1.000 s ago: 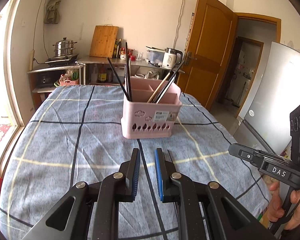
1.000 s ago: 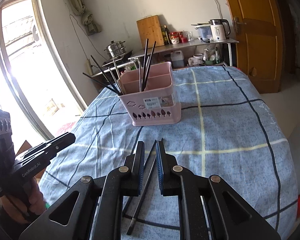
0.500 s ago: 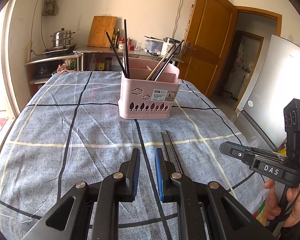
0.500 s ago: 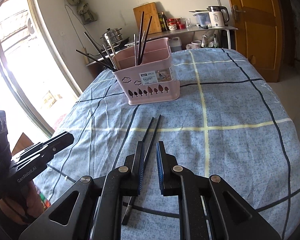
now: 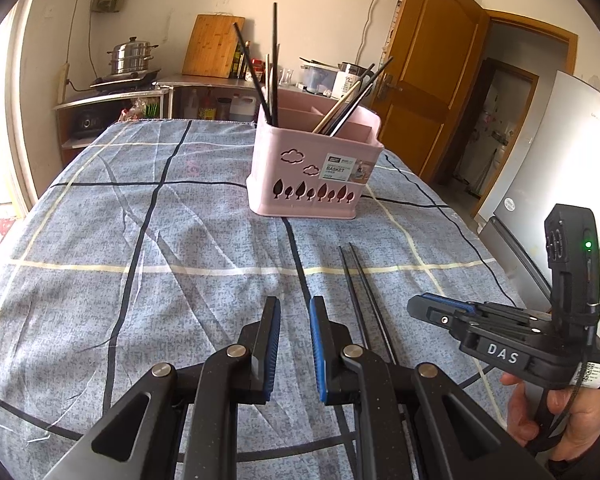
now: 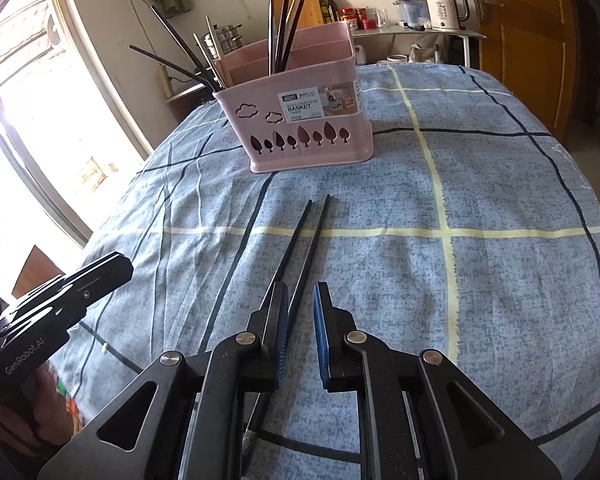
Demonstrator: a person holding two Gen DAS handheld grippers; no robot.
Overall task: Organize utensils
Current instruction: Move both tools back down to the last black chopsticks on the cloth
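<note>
Both tongs hover over the table (image 6: 500,208) with a narrow gap, gripping nothing — left tongs (image 5: 294,312) beside the black chopsticks (image 5: 360,280), right tongs (image 6: 302,300) right above their near end. Beyond stands the pink basket (image 6: 300,128) — more chopsticks sticking out.

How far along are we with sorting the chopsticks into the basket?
Done: several chopsticks already stand in the pink basket. In hand: nothing; the right gripper hovers open over the black chopstick pair on the tablecloth, and the left gripper is open. Left: grasp and bin that pair.
</note>
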